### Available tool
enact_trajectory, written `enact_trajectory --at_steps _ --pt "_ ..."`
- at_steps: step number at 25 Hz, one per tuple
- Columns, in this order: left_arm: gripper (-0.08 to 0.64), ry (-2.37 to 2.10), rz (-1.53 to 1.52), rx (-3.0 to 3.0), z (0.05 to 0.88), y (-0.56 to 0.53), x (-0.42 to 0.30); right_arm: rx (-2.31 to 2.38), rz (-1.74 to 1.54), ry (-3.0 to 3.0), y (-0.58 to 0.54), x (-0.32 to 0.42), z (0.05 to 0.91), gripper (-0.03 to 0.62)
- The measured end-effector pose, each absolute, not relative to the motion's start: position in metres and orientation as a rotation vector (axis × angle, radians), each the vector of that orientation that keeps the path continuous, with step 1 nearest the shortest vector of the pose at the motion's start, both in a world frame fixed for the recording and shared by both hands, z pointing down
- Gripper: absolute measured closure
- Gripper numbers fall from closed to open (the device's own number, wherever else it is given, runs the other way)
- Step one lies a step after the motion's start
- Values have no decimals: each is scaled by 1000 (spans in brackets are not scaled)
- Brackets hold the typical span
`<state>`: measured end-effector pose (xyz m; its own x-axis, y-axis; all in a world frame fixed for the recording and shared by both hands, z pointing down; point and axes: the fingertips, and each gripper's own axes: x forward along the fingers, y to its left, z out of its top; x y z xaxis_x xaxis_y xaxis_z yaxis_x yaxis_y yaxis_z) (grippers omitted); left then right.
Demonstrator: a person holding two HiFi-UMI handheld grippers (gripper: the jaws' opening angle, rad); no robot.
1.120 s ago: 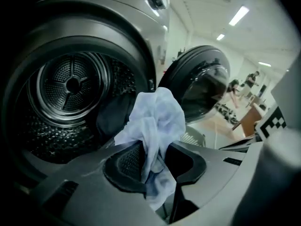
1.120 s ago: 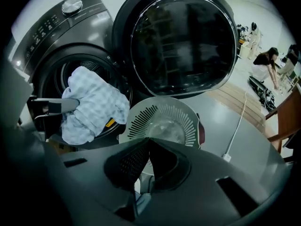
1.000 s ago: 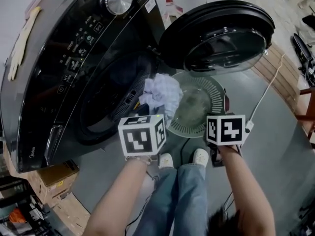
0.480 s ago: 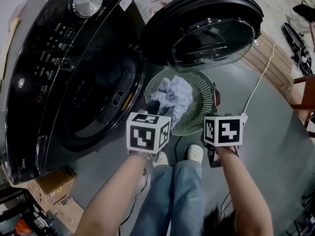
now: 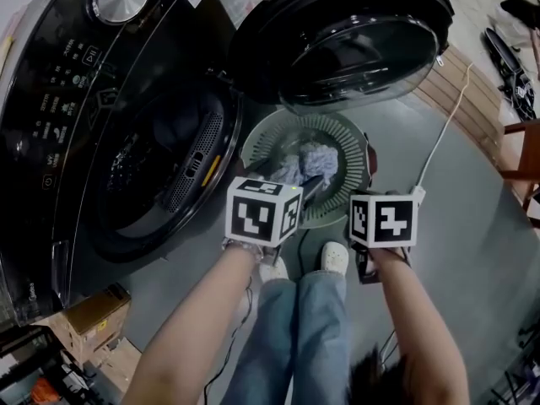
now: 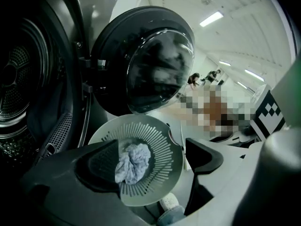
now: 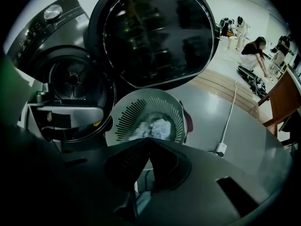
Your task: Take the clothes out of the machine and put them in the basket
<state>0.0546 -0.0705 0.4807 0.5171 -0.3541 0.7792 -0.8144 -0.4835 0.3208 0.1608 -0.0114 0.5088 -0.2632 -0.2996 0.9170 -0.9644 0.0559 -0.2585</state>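
Note:
A crumpled pale blue cloth (image 5: 314, 162) lies in the round slotted grey-green basket (image 5: 346, 146), which stands on the floor under the open door (image 5: 337, 40) of the black washing machine (image 5: 101, 125). My left gripper (image 5: 287, 177) hangs over the basket's near rim. Its jaws have just been opening, and the cloth (image 6: 134, 161) lies loose below them in the basket (image 6: 162, 135). In its own view the left gripper (image 6: 152, 140) stands open with nothing pressed between the pads. My right gripper (image 7: 149, 139) is shut and empty, held just right of the basket (image 7: 136, 109).
The drum opening (image 5: 143, 167) gapes dark at left. A white cable with a plug block (image 5: 419, 194) runs over the grey floor at right, beside wooden boards (image 5: 472, 108). The person's white shoes (image 5: 334, 260) stand close to the basket. A cardboard box (image 5: 97, 306) sits at lower left.
The left gripper carried the cloth from the drum opening rightward and down over the basket, then opened; the cloth now lies in the basket. The right gripper barely moved.

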Motion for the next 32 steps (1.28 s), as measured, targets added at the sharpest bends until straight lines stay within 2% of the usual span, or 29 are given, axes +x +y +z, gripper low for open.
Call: enact_trajectory --at_steps 11,23,32 --pt "138 -1005 885 2025 500 -69 18 1261 1244 -1674 -12 139 527 592" --pt "140 -1161 886 1959 571 -58 -47 1158 1142 -1786 -33 88 578 592" --pt "141 -1393 872 2007 553 -104 -105 1163 1090 -1888 -73 51 574 592"
